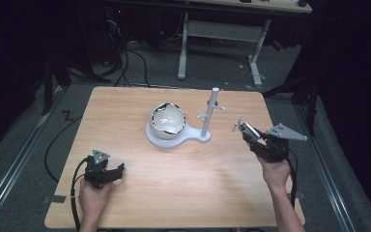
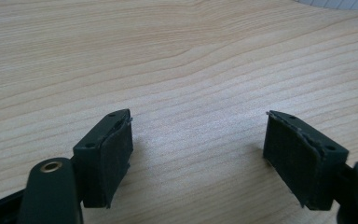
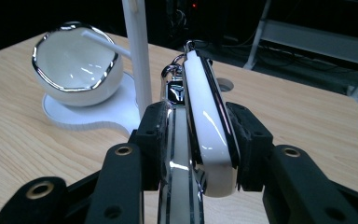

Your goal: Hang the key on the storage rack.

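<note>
Dark floor surrounds the wooden table (image 1: pixel 174 193) in the high view; the white bowl (image 1: pixel 168 121) on its stand (image 1: pixel 204 137) is seen centrally, the right gripper (image 1: pixel 241 126) at 3 o'clock. The left gripper (image 2: pixel 198 154) view: jaws are spread wide, nothing gripped. The right gripper view: two white key fobs (image 3: pixel 205 135) are clamped, bowl at 10 o'clock.

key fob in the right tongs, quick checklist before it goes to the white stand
1. Right tongs shut on key fob: ok.
2. Fob's ring end pointing away from the tongs, free to hook: ok.
3. Stand's post upright, pegs bare: ok.
4. Bowl seated on the stand's base: ok.
5. Left tongs open, resting low over the table, away from the path: ok.
6. Whether the ring fits a peg: cannot tell.
</note>
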A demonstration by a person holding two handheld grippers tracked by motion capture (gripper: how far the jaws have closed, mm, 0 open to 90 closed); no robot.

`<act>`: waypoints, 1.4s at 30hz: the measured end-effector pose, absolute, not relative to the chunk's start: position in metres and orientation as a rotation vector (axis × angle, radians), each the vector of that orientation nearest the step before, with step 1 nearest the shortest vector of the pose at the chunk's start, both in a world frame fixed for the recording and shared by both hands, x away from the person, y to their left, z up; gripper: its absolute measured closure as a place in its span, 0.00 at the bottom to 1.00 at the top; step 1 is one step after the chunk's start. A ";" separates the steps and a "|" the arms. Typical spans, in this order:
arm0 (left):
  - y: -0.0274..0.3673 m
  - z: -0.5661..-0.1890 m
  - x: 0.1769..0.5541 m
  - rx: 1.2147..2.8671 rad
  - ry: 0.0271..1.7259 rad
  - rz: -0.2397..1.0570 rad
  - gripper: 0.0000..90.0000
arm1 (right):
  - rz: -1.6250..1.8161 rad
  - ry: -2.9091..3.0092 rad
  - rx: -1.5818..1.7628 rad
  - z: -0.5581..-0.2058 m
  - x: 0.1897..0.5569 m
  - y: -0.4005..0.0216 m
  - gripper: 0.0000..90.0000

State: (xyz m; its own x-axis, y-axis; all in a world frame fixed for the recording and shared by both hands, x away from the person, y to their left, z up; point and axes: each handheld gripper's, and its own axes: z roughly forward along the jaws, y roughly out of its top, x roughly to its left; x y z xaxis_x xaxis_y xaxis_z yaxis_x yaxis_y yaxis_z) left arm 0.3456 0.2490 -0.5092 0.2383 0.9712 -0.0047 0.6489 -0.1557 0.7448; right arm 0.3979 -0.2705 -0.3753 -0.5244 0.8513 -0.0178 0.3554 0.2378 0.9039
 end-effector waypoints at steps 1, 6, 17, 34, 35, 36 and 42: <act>0.249 -0.509 0.346 1.885 1.481 0.656 0.27 | 1.257 1.995 1.100 -0.373 0.398 -0.270 0.68; 0.249 -0.509 0.346 1.885 1.481 0.656 0.27 | 1.283 1.985 1.079 -0.364 0.400 -0.268 0.68; 0.249 -0.509 0.346 1.884 1.481 0.656 0.27 | 1.319 1.981 1.052 -0.351 0.405 -0.260 0.68; 0.249 -0.509 0.346 1.884 1.481 0.656 0.27 | 1.351 1.983 1.036 -0.336 0.416 -0.248 0.68; 0.249 -0.509 0.346 1.884 1.481 0.656 0.27 | 1.351 1.983 1.036 -0.336 0.416 -0.248 0.68; 0.249 -0.509 0.346 1.884 1.481 0.656 0.27 | 1.356 1.984 1.036 -0.335 0.416 -0.247 0.68; 0.249 -0.509 0.346 1.884 1.481 0.656 0.27 | 1.366 1.989 1.021 -0.329 0.418 -0.242 0.68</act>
